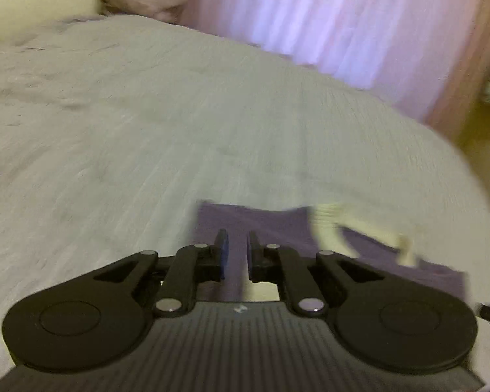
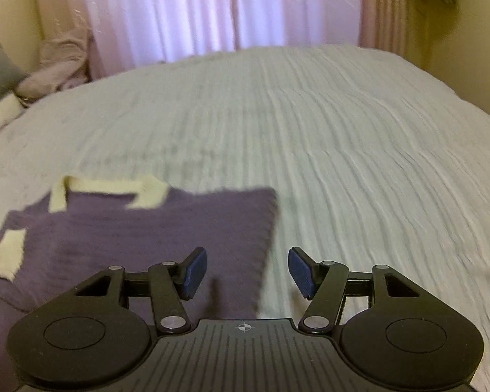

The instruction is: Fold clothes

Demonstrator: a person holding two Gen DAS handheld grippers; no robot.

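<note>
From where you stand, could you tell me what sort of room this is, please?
Most likely a bedroom: a wide bed under a pale ribbed cover, pillows heaped at its far end, and pink curtains behind. A purple sweater lies flat on the bed.

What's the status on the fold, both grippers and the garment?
Left gripper nearly shut, nothing gripped. Right gripper open, empty, above the purple sweater edge. Sweater lies on the bed, cream trim up. Nothing in the way.
</note>
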